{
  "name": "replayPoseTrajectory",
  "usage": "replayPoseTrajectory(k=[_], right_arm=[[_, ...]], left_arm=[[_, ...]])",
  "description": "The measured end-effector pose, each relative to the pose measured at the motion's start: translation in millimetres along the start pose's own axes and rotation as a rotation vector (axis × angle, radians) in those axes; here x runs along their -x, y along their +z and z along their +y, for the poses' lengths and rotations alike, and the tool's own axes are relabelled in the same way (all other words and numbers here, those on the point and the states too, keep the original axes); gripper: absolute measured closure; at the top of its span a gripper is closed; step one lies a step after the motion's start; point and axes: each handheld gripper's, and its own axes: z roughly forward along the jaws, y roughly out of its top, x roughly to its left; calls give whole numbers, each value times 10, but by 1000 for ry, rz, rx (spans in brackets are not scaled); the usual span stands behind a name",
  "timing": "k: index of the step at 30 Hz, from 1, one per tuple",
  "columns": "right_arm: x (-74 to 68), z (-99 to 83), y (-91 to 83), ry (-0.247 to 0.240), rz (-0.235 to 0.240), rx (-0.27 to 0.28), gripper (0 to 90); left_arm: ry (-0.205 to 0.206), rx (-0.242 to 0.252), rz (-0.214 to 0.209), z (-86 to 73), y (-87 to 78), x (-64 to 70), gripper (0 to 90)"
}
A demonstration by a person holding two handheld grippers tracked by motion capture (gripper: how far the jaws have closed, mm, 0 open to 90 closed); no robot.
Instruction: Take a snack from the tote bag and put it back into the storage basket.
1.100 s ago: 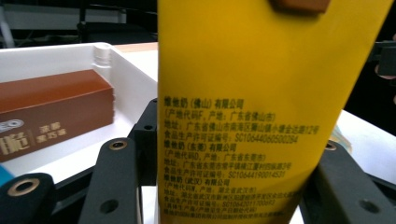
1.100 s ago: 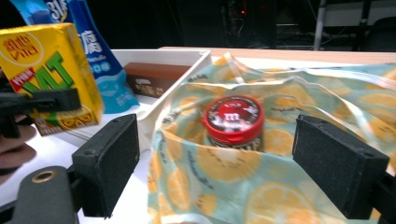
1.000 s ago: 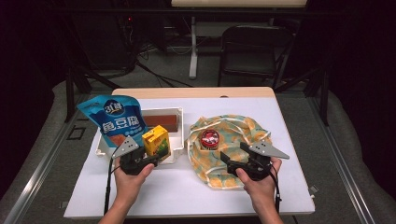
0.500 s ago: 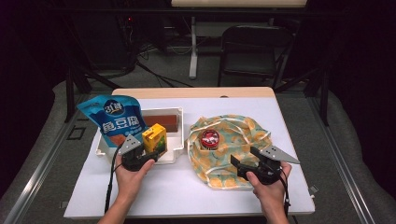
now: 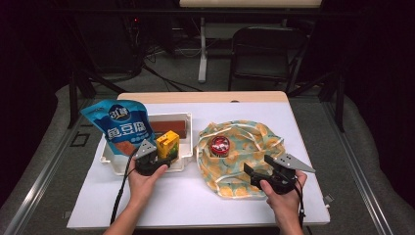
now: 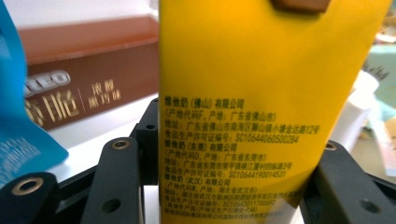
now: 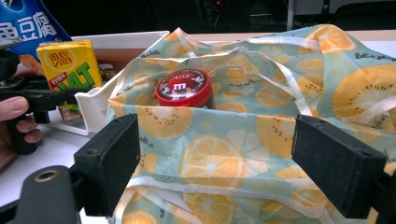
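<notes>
On the white tray's (image 5: 111,161) near edge, left gripper (image 5: 155,155) is clamped on the yellow drink carton (image 5: 167,144), carton upright between its jaws. Right gripper (image 5: 259,171) hangs w/ jaws apart, holding nothing, at the fruit-print bag's (image 5: 240,147) near rim; red candy tin (image 5: 219,145) already sits inside. Step looks like: lift carton out. Next prob. needs carrying it across to the bag mouth, right side holding the rim open. White-covered table (image 5: 195,196), dark room, black chair (image 5: 266,49) behind.

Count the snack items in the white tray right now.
3: the blue pouch standing at its left end, the brown box along the back, and the yellow carton at the front, between the left tongs. Others may be hidden.
</notes>
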Motion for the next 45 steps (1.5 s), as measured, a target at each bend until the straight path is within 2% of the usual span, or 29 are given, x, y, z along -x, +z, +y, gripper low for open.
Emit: replayPoseTrajectory(k=[3,6,8,10,12,20,23,25,29,37,39,42,43,44,45], right_arm=[[-2,-8,12,2,-2,5,151],[5,-5,8,1,-4,4,153],[12,-5,8,1,-8,2,154],[14,-6,9,0,-9,3,155],[15,-6,10,0,-11,3,155],[28,-30,23,0,-14,-2,162],[39,-30,10,1,-24,-5,161],[45,-32,11,5,-25,0,161],[45,-47,23,8,-24,-1,162],[35,-57,60,6,-31,-13,163],[33,-60,71,11,-29,-9,164],[34,-60,73,9,-32,-10,165],[35,-60,71,9,-33,-10,165],[37,-60,71,10,-31,-8,165],[40,-60,70,10,-34,-10,165]], left_arm=[[-17,9,32,12,4,-14,506],[-77,-40,43,19,23,-48,504],[-45,-55,54,32,38,-24,503],[-25,-58,46,30,63,-1,503],[0,-71,60,34,70,26,501],[-18,-87,73,12,35,37,484],[-69,-79,74,-4,7,12,478],[-80,-87,70,-8,-1,-4,468],[-79,-101,69,-6,-17,-10,488],[1,-120,95,29,58,28,495],[-19,-128,110,32,71,42,491],[-31,-151,100,25,68,37,472],[-49,-146,94,18,58,19,461],[-69,-138,88,14,45,8,438],[-76,-138,89,11,36,0,342]])
